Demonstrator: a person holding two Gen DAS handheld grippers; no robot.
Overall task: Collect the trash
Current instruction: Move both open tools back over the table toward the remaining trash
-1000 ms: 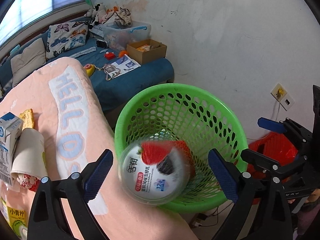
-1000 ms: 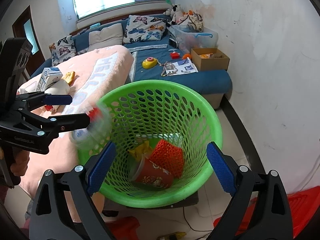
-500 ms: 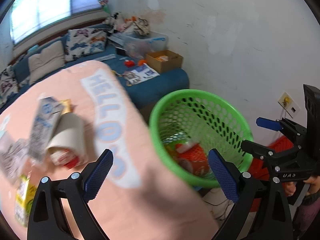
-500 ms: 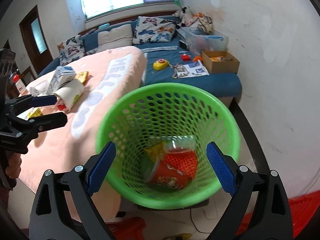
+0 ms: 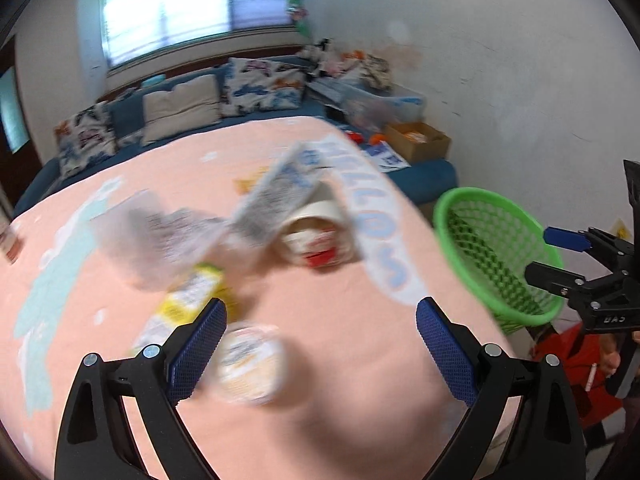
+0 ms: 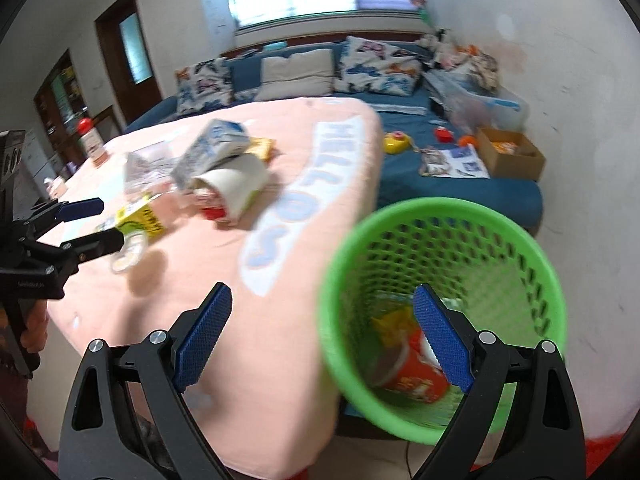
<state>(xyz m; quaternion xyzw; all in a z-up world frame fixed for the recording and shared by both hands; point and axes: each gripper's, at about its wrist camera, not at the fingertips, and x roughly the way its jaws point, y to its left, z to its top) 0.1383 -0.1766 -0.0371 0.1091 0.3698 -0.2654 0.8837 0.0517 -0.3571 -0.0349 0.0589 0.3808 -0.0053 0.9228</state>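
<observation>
Trash lies on the pink cloth: a blue-white carton, a white paper cup on its side, a yellow-green carton, a crumpled clear wrapper and a round lidded tub. My left gripper is open above the cloth, with the tub next to its left finger. The green basket holds a red cup and yellow wrapper. My right gripper hangs open over the table edge and basket rim, holding nothing. In the right wrist view the left gripper sits by the yellow-green carton.
A blue couch behind the table carries pillows, toys, papers and a cardboard box. The white wall stands right of the basket. A red object sits low beside the right gripper's handle. A door is at far left.
The strawberry-lidded tub left my left gripper and dropped into the basket. My left gripper then swung left from the basket over the table's trash. My right gripper shifted slightly left.
</observation>
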